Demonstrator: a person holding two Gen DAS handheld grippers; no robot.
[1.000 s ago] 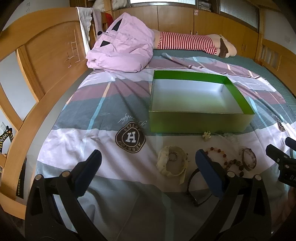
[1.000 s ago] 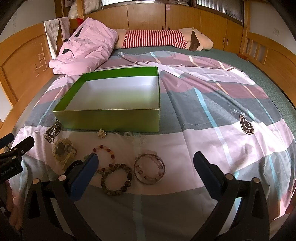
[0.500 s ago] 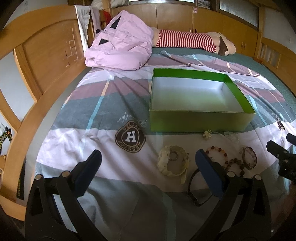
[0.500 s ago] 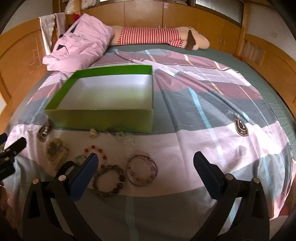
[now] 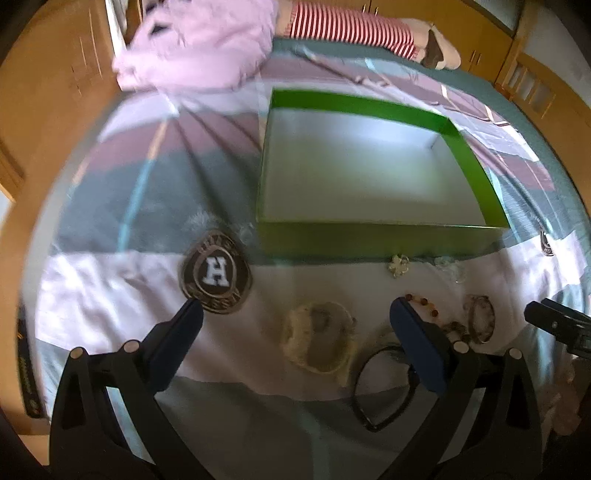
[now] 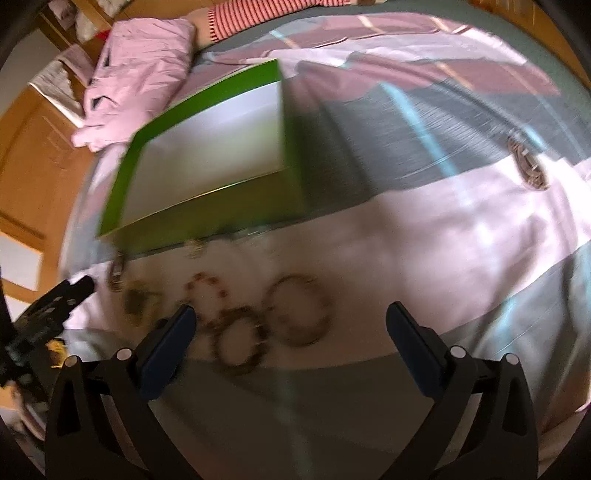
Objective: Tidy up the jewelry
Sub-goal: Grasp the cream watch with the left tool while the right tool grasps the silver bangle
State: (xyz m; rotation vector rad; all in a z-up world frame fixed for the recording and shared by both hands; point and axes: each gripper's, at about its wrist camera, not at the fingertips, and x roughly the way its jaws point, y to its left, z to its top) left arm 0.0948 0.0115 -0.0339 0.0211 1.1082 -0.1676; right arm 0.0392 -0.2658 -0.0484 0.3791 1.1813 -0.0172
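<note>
An empty green box (image 5: pixel 376 240) with a white inside sits on the bed; it also shows in the right wrist view (image 6: pixel 221 221). In front of it lie a cream bracelet (image 5: pixel 317 343), a black bangle (image 5: pixel 380 391), a red-bead bracelet (image 5: pixel 424 306), a dark bead bracelet (image 6: pixel 240 338), a clear bangle (image 6: pixel 299 314) and a small flower piece (image 5: pixel 398 265). My left gripper (image 5: pixel 295 332) is open above the cream bracelet. My right gripper (image 6: pixel 291 332) is open above the bead bracelet and clear bangle. Both are empty.
A pink garment (image 5: pixel 199 48) and a striped plush toy (image 5: pixel 354 31) lie at the far end of the bed. A wooden bed frame (image 5: pixel 40 103) runs along the left. The striped bedsheet (image 6: pixel 461 184) stretches to the right of the box.
Both grippers have dropped lower and closer to the jewelry. The right wrist view has tilted and is blurred by motion. Both stay open and empty.
</note>
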